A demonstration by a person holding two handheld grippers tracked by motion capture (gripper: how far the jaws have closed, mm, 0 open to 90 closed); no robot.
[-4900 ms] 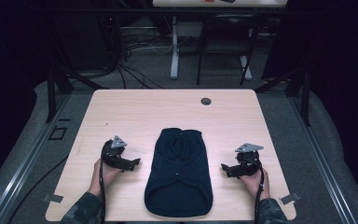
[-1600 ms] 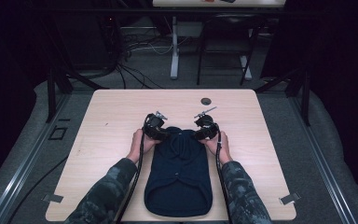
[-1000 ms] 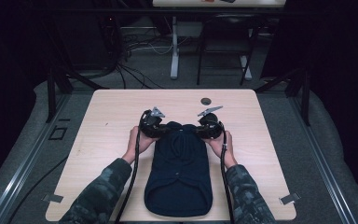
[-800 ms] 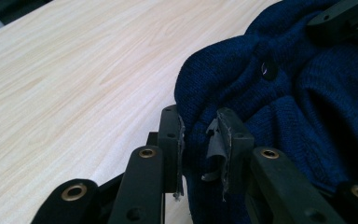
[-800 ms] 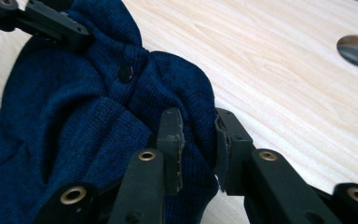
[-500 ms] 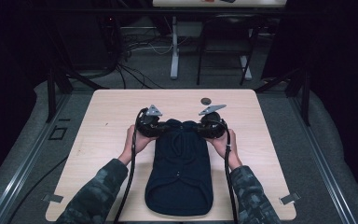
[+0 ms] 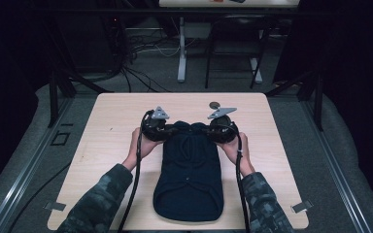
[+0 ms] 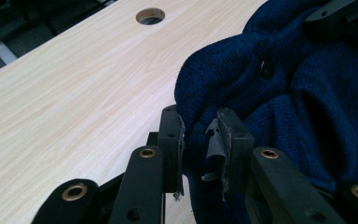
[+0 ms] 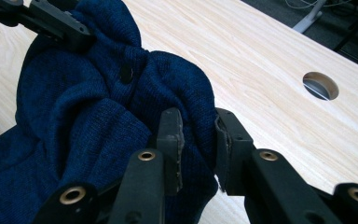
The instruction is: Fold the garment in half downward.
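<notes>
Dark floor and cables surround the pale wooden table (image 7: 111,121), where a navy knitted sweater (image 7: 189,179) lies lengthwise along the middle. Both camouflage-sleeved forearms reach forward from the near edge, hands flanking the garment's far end. Left tongs (image 8: 200,140) pinch a bunched fold of that end; right tongs (image 9: 198,140) likewise clamp knit. A round hole (image 7: 214,104) sits beyond.

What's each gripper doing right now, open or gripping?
Left gripper: shut on the navy knit sweater, pinching a fold at its far left corner.
Right gripper: shut on the same sweater, pinching its far right corner.
</notes>
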